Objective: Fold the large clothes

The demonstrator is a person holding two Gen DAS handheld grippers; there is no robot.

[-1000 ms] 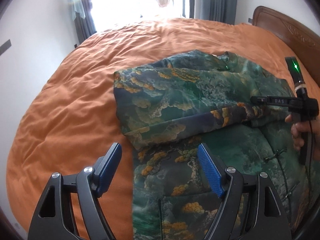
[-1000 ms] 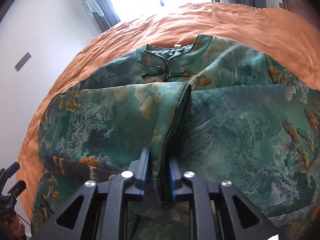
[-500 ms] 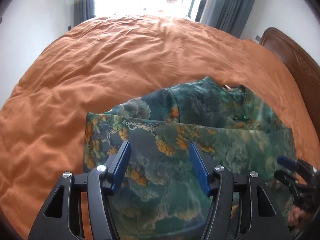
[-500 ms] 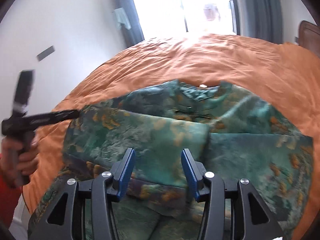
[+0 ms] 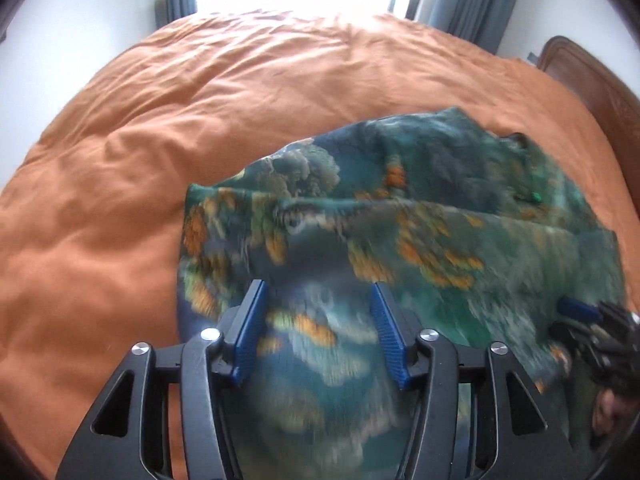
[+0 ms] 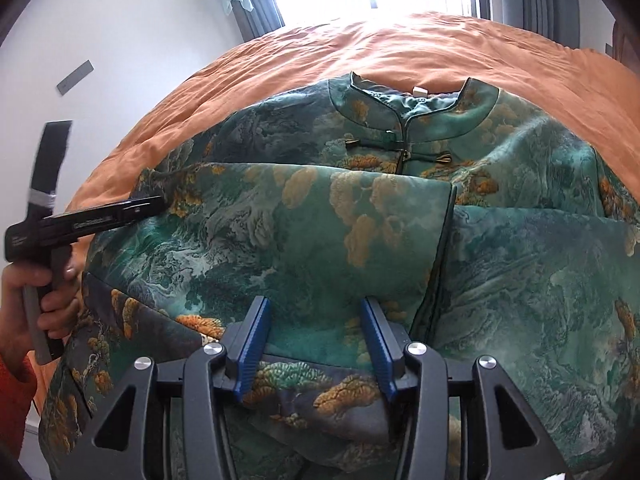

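Both grippers tilt steeply down over one green jacket (image 6: 280,240) spread flat on the orange bedcover (image 5: 200,120). The left gripper (image 5: 316,332) hangs above the jacket's left part; its two blue ribbed pads (image 5: 250,332) stand apart, have just been closing in a little, and pinch nothing, with only cloth lying below the gap. In the right wrist view a hand (image 6: 36,300) wraps its black pistol-style handle, a red sleeve (image 6: 14,408) below the wrist. The right gripper (image 6: 312,344) is poised over the middle of the jacket, its two pads (image 6: 376,344) likewise spread with no cloth caught between them. The jacket is a glossy, quilted-looking fabric printed with teal mountains and orange-gold clouds, with a stand-up collar (image 6: 412,108) edged in dark piping and two knotted cord fastenings (image 6: 400,152) below it. Two sleeves are folded across the chest, their dark-piped cuffs (image 6: 444,248) meeting near the centre. The bedcover is soft and creased; a dark carved wooden headboard (image 5: 592,80) curves at the right, and grey curtains (image 5: 468,4) flank one bright window.
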